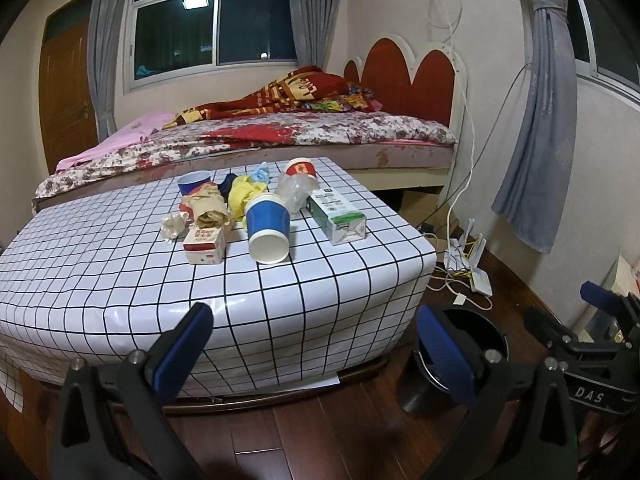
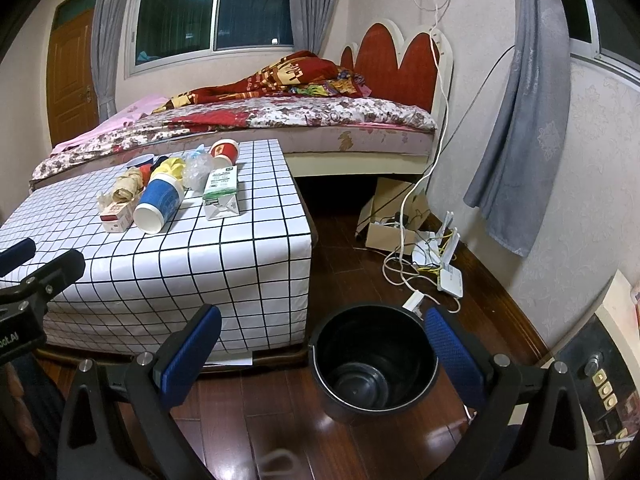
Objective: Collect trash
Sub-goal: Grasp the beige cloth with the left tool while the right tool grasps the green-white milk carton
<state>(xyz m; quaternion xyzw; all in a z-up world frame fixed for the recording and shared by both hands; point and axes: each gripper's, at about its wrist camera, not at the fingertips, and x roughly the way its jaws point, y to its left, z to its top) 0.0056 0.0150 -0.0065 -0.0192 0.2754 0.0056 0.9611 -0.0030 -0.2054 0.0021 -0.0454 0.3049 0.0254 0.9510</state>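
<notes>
Both claws, left (image 1: 312,344) and right (image 2: 320,340), are hanging open and empty. Three cups (image 1: 267,228), two cartons (image 1: 338,216) and crumpled wrappers (image 1: 208,210) are lying on the table (image 1: 120,280); one bin (image 2: 374,364) is sitting beside the table.

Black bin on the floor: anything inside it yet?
The bin looks empty: only its bare black bottom shows. The near inner wall is hidden by the rim. All trash still lies on the table.

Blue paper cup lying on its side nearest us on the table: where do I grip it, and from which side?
Grip the blue paper cup across its blue wall, coming down from above. It lies tipped with its open mouth facing us, so the wall is exposed on top; the small red-and-white box and green carton flank it, and both grippers are open.
</notes>
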